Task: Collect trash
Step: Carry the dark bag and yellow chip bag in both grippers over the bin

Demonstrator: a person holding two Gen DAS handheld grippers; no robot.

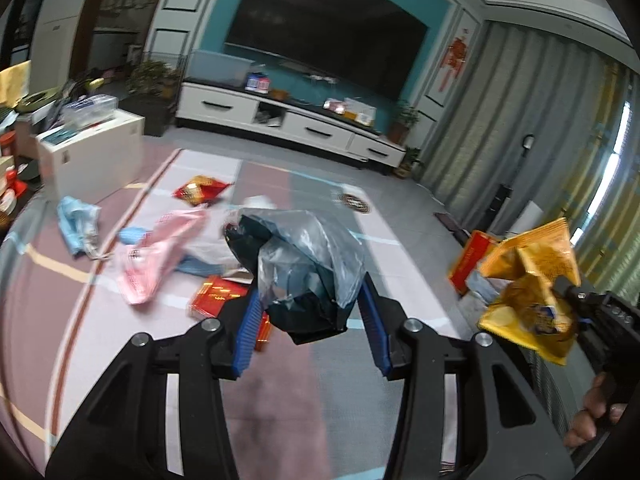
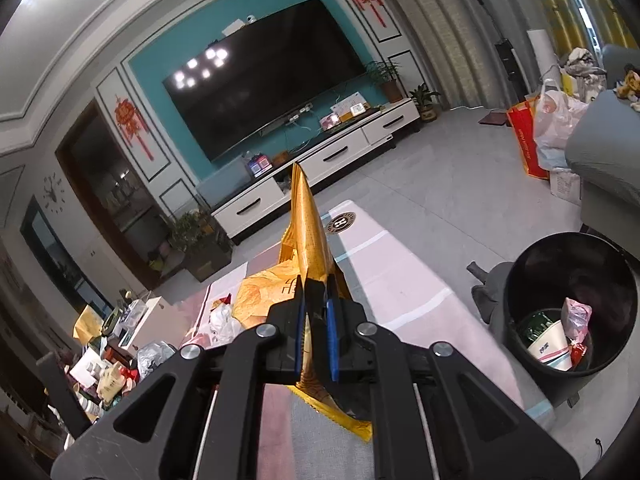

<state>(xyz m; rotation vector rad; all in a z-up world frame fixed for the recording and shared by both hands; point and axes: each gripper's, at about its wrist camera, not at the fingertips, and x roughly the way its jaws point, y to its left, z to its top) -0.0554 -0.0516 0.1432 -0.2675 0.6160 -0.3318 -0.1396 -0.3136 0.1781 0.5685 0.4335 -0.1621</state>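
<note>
Living-room rug point(image 1: 304, 380) lies under both grippers: the left gripper point(image 1: 308, 320) pinches a crumpled grey bag point(image 1: 308, 256), and the right gripper point(image 2: 316, 332) is clamped on a yellow wrapper point(image 2: 308, 224). More wrappers point(image 1: 160, 252) litter the rug to the far left, while a black bin point(image 2: 572, 300) with trash inside stands near on the right.

The yellow snack bag point(image 2: 308, 240) hides its print edge-on; the bin point(image 2: 568, 300) conceals lower trash; the pink wrapper point(image 1: 156, 256) blurs.
</note>
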